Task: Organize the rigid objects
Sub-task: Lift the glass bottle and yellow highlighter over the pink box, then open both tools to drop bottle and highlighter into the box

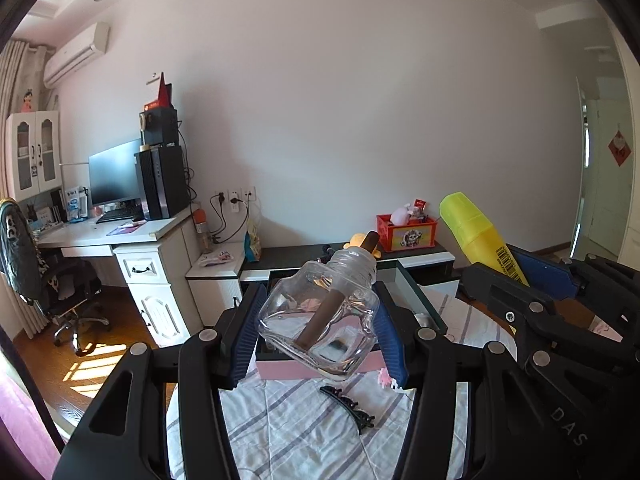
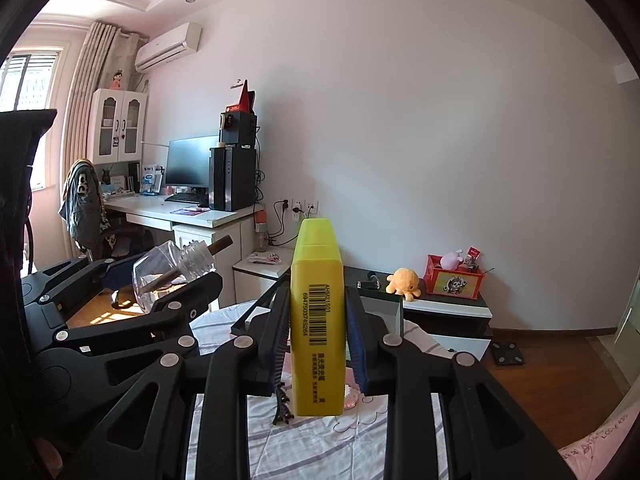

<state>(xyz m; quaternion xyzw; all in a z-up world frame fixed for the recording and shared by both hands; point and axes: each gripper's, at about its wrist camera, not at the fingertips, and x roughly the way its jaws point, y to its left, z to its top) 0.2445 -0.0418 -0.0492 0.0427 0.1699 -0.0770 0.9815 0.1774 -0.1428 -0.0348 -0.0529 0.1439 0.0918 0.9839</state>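
My left gripper (image 1: 318,320) is shut on a clear glass bottle (image 1: 320,316) with a brown stick inside it, held tilted above the striped bed sheet. The same bottle (image 2: 168,276) shows at the left of the right wrist view. My right gripper (image 2: 318,332) is shut on a yellow highlighter (image 2: 318,320), upright with its barcode facing the camera. The highlighter (image 1: 476,232) and the right gripper (image 1: 520,280) also appear at the right of the left wrist view. A pink box (image 1: 280,368) lies on the sheet just beyond the bottle. A black hair clip (image 1: 348,404) rests on the sheet below it.
A low dark cabinet (image 1: 296,256) stands beyond the bed with a red box of toys (image 1: 406,232) and an orange plush (image 2: 402,280). A white desk (image 1: 100,236) with monitor and computer tower is at the left, an office chair (image 1: 48,280) beside it. Wooden floor surrounds the bed.
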